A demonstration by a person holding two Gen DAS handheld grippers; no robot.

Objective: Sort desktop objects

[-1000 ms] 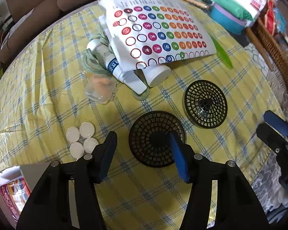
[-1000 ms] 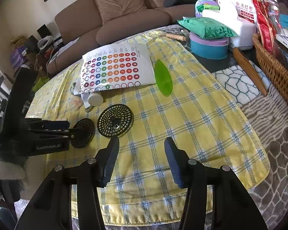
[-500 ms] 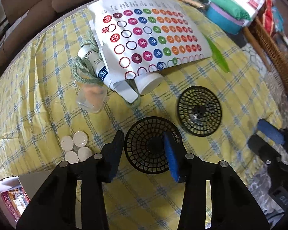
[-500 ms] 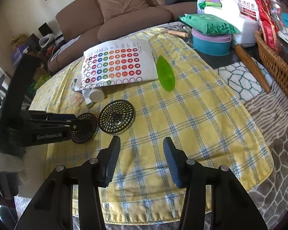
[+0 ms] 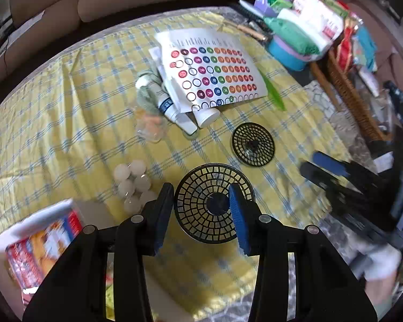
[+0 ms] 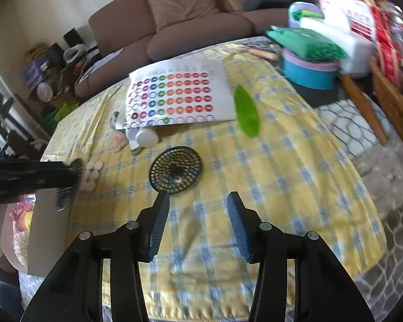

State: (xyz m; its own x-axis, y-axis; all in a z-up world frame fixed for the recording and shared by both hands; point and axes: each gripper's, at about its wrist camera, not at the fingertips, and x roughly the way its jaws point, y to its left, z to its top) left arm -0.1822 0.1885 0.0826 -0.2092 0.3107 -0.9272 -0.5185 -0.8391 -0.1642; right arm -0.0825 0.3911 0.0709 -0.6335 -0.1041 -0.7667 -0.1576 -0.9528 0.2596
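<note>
My left gripper [image 5: 201, 191] is shut on a black mesh disc [image 5: 198, 222], which tilts up off the yellow checked cloth [image 5: 67, 123]. In the right wrist view this gripper [image 6: 67, 173] comes in from the left, blurred, with the dark disc at its tip. A second black mesh disc [image 5: 253, 144] [image 6: 176, 169] lies flat on the cloth, just beyond my right gripper [image 6: 198, 198]. The right jaws are opening with nothing between them, only cloth below.
Several white caps [image 5: 133, 185] cluster left of the held disc. A sticker sheet [image 5: 212, 72], white bottles [image 5: 172, 107], a clear cup [image 5: 150, 126] and a green leaf-shaped piece [image 6: 247, 112] lie farther back. A printed box [image 5: 37, 244] sits near left; a blue tub [image 6: 309, 72] and wicker basket [image 5: 349, 94] stand right.
My left gripper closed onto the near mesh disc and rose with it, so the table looks farther away. The right gripper's jaws have spread a little wider.
</note>
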